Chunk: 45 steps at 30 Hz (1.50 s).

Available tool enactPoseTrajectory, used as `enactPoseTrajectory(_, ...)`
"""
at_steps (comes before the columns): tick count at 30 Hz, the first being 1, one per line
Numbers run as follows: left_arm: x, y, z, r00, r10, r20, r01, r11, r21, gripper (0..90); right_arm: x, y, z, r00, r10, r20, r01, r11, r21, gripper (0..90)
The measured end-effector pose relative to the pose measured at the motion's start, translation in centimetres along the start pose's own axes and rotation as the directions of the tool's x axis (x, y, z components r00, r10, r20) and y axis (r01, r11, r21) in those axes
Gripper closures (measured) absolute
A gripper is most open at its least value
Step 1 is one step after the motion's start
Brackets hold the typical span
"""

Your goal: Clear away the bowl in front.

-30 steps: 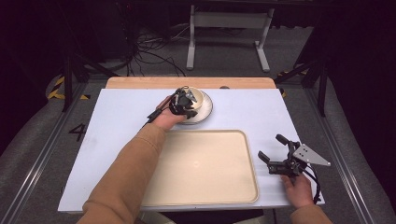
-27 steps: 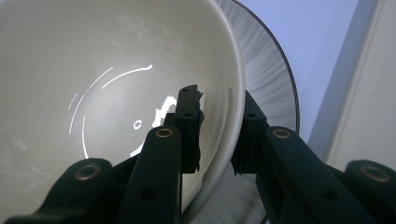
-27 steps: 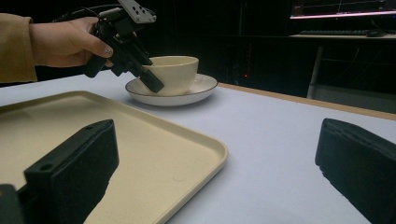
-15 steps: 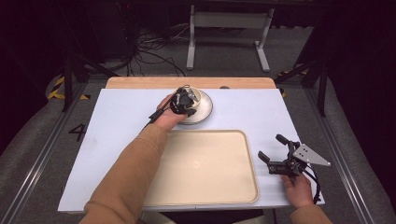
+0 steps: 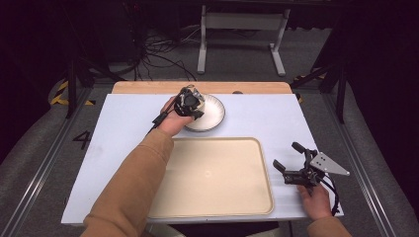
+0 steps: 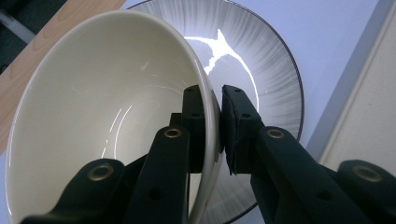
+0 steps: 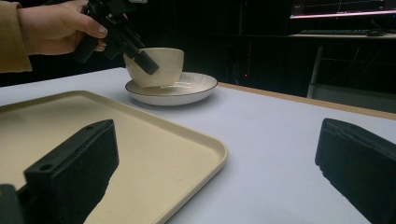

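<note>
A cream bowl (image 6: 107, 107) sits tilted over a white, grey-ribbed plate (image 5: 211, 117) at the back middle of the table. My left gripper (image 6: 217, 100) is shut on the bowl's wall, one pad inside and one outside the rim. From the right gripper view the bowl (image 7: 161, 65) leans a little above the plate (image 7: 187, 91) with the left gripper (image 7: 142, 60) on its near side. I cannot tell whether its base touches the plate. My right gripper (image 5: 286, 155) rests open at the table's right front, nothing between its fingers.
A large beige tray (image 5: 217, 140) lies empty at the front middle, just in front of the plate and left of the right gripper. A wooden strip (image 5: 148, 87) runs along the table's far edge. White tabletop (image 5: 267, 116) spreads around the plate.
</note>
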<state>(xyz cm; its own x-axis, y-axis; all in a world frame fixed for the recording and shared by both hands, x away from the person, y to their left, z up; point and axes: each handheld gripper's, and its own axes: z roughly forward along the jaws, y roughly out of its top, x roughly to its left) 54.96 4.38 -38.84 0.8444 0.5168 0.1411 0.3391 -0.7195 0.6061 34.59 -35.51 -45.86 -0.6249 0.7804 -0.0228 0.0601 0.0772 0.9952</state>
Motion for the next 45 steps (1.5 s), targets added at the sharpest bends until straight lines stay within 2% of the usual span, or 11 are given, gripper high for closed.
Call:
enactPoseTrajectory(6, 0.0, 0.2, -1.3, 0.9998, 0.02, -0.001, -0.02, 0.9998, 0.003, 80.2, 0.0, 0.0, 0.0, 1.0, 0.0, 0.0, 0.0, 1.0, 0.0, 0.0)
enactPoseTrajectory(10, -0.1, 0.4, -2.3, 0.9993, 0.033, 0.019, -0.033, 0.9993, 0.015, 80.1, 0.0, 0.0, 0.0, 1.0, 0.001, 0.0, -0.001, 1.0, 0.001, 0.0)
enactPoseTrajectory(17, -0.9, 1.2, -4.3, 0.9957, 0.087, 0.033, -0.088, 0.9959, 0.023, 80.1, 0.0, 0.0, 0.0, 1.0, 0.002, -0.001, -0.002, 1.0, 0.003, 0.0)
enactPoseTrajectory(20, -1.8, 1.8, -5.4, 0.9895, 0.134, 0.055, -0.137, 0.9896, 0.045, 79.6, 0.0, 0.0, 0.0, 1.0, 0.002, -0.001, -0.002, 1.0, 0.004, 0.0)
enactPoseTrajectory(23, -2.4, 2.0, -6.2, 0.9861, 0.154, 0.063, -0.157, 0.9867, 0.044, 79.6, 0.0, 0.0, 0.0, 1.0, -0.001, 0.0, 0.001, 1.0, 0.005, 0.0)
enactPoseTrajectory(27, -3.6, 2.3, -7.2, 0.9738, 0.217, 0.068, -0.221, 0.9736, 0.057, 79.9, 0.0, 0.0, 0.0, 1.0, -0.001, 0.0, 0.001, 1.0, 0.006, 0.0)
enactPoseTrajectory(36, -5.6, 2.0, -9.1, 0.9577, 0.269, 0.104, -0.276, 0.9594, 0.06, 79.7, 0.0, 0.0, 0.1, 1.0, 0.0, 0.0, 0.0, 1.0, 0.008, 0.0)
enactPoseTrajectory(39, -6.4, 1.6, -9.9, 0.948, 0.299, 0.11, -0.306, 0.9502, 0.058, 79.9, -0.1, 0.0, 0.1, 1.0, 0.0, 0.0, 0.0, 1.0, 0.01, 0.0)
enactPoseTrajectory(41, -6.9, 1.4, -10.4, 0.9457, 0.303, 0.118, -0.311, 0.9489, 0.055, 80.2, 0.0, 0.0, 0.1, 1.0, 0.0, -0.001, 0.0, 1.0, 0.011, 0.0)
enactPoseTrajectory(43, -7.3, 1.3, -10.7, 0.94, 0.314, 0.134, -0.323, 0.9447, 0.055, 80.4, 0.0, 0.0, 0.1, 1.0, 0.0, -0.001, 0.0, 1.0, 0.012, 0.0)
enactPoseTrajectory(45, -7.9, 1.2, -11.1, 0.9306, 0.337, 0.143, -0.346, 0.9371, 0.045, 80.4, -0.1, 0.0, 0.1, 1.0, 0.001, -0.001, -0.001, 1.0, 0.013, 0.0)
